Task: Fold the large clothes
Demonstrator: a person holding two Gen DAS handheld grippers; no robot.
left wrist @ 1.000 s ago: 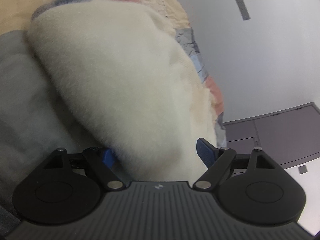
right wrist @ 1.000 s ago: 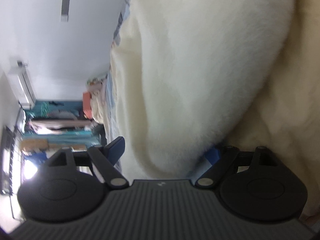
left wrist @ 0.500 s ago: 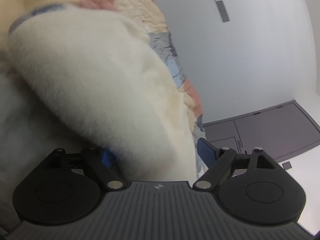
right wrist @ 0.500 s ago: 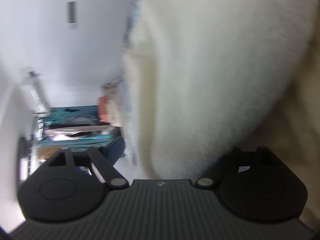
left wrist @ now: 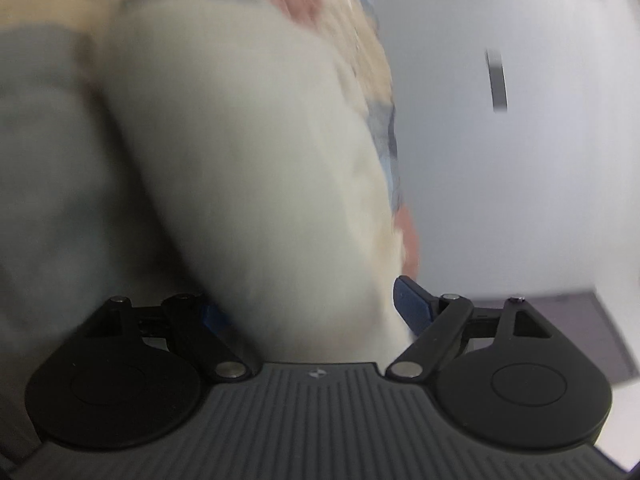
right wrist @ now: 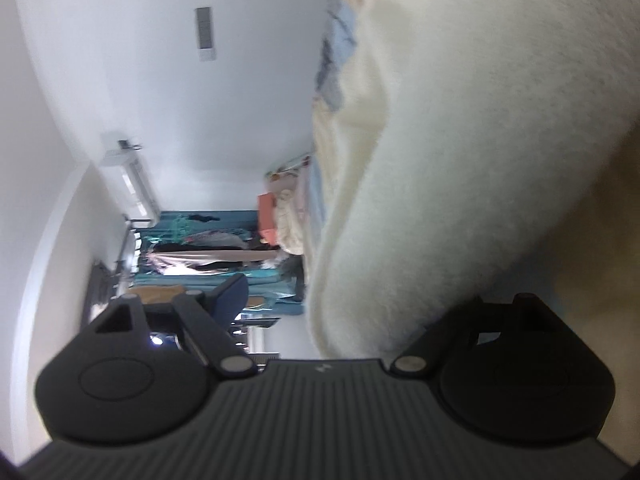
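Garment: a thick, fluffy cream-white garment (left wrist: 248, 184) fills the middle of the left wrist view and the right half of the right wrist view (right wrist: 460, 140). Its folded, rounded bulk reaches down into the mouth of each pair of tongs.
Garment position: it lies on a patterned bedspread (left wrist: 360, 52) with cream, pink and blue patches; in the right wrist view the bedspread (right wrist: 336, 52) shows along the garment's left edge.
Left tongs (left wrist: 316, 312): jaws stand wide apart, with the garment's bulk between them. The right blue pad is clear of the fabric; the left pad is mostly hidden behind it. No squeeze on the cloth is visible. The view is blurred.
Right tongs (right wrist: 352, 304): jaws stand wide apart. The left blue pad hangs free in front of the room; the right finger is hidden under the garment. Fabric fills the right side of the gap and is not pinched.
Grey fabric (left wrist: 44, 168): lies at the left of the garment in the left wrist view; too blurred to identify.
Surroundings: a white wall (left wrist: 520, 180), a wall-mounted air conditioner (right wrist: 132, 184), and a distant clutter of clothes before a teal backdrop (right wrist: 200, 240).
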